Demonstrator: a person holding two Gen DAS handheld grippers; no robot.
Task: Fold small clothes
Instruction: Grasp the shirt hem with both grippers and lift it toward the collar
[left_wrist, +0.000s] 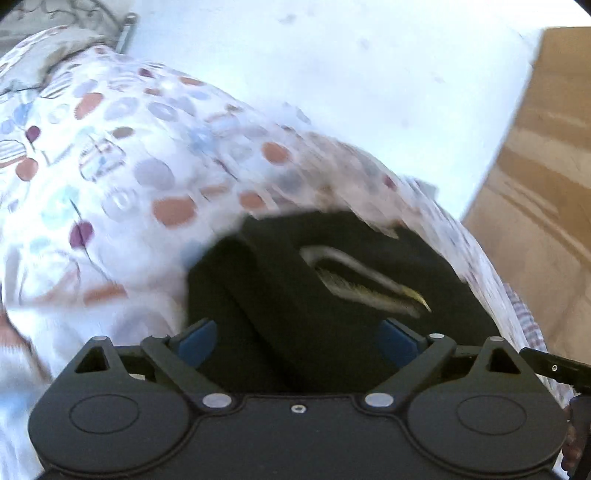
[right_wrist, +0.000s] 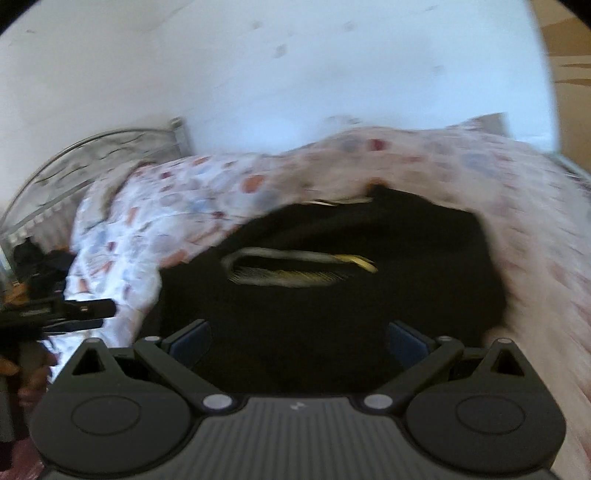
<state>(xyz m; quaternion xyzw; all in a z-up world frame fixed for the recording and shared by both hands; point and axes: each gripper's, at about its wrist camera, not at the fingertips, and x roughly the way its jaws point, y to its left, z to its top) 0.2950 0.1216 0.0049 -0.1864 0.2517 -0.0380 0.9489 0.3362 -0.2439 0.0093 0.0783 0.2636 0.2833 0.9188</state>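
One garment in play: a black piece of clothing (left_wrist: 332, 295) with a pale feather-like print (left_wrist: 362, 280), lying on the bed and not lifted.
Bed: the largest thing here, covered by a white duvet (left_wrist: 122, 166) printed with orange, blue and purple spots; it humps up behind and around the garment, and both views are smeared by motion.
Wall: plain white (right_wrist: 258, 74) behind the bed, with a metal bedstead (right_wrist: 74, 155) at the left in the right wrist view and a brown wooden panel (left_wrist: 546, 166) at the right in the left wrist view.
Black garment: in the left wrist view it shows a straight edge and a raised layer on its left side, so I judge one fold is in; in the right wrist view it (right_wrist: 332, 277) reads as a compact dark block, print facing up.
Left tool (left_wrist: 299, 339): blue pads spread wide apart, nothing clamped, poised just above the near edge of the garment.
Right tool (right_wrist: 299, 339): jaws likewise wide, holding nothing, close over the same near edge.
Done: the garment looks partly folded and roughly squared.
Left: by my reading, a final fold or smoothing; the blur makes the exact layering hard to tell.
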